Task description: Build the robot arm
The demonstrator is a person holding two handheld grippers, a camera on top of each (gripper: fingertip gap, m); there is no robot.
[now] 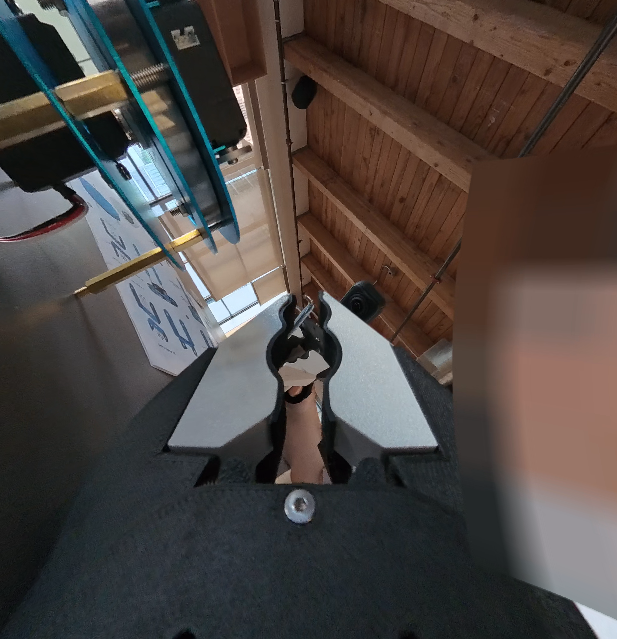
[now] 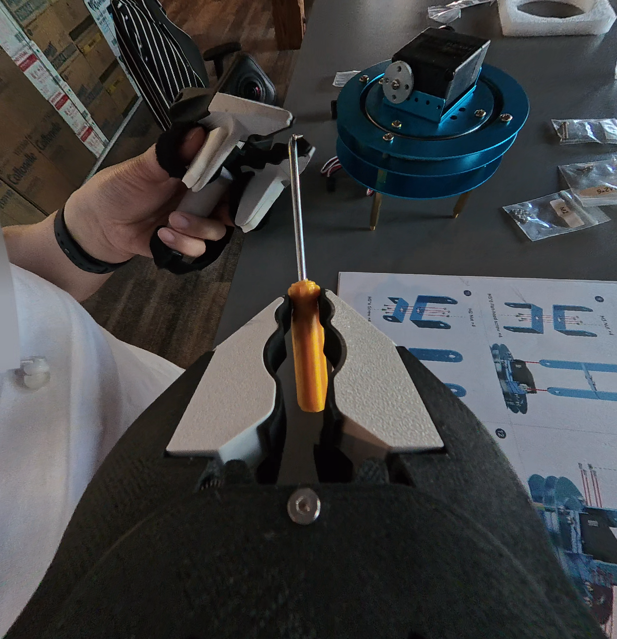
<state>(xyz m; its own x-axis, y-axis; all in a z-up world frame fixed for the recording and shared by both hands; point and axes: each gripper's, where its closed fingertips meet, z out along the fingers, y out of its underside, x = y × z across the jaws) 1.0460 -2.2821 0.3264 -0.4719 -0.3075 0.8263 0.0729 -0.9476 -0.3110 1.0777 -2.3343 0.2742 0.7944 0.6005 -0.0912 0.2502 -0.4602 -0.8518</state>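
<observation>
My right gripper (image 2: 306, 297) is shut on the orange handle of a screwdriver (image 2: 308, 352). Its steel shaft (image 2: 298, 207) points forward, and its tip lies between the fingertips of my left gripper (image 2: 300, 135), which a hand (image 2: 120, 207) holds up beside the table. In the left wrist view my left gripper (image 1: 307, 299) points up toward a wooden ceiling. Its jaws stand a narrow gap apart, with the screwdriver tip (image 1: 304, 316) in the gap. A small piece sits at the tip; I cannot tell what it is.
A blue stacked-disc assembly (image 2: 431, 138) on brass legs carries a black servo (image 2: 438, 58) on the grey table (image 2: 438, 242); it also shows in the left wrist view (image 1: 182, 155). An instruction sheet (image 2: 490, 345) lies at right. Small parts bags (image 2: 556, 214) and white foam (image 2: 556, 17) lie beyond. About 8 centimetres separates my left fingertips from my right.
</observation>
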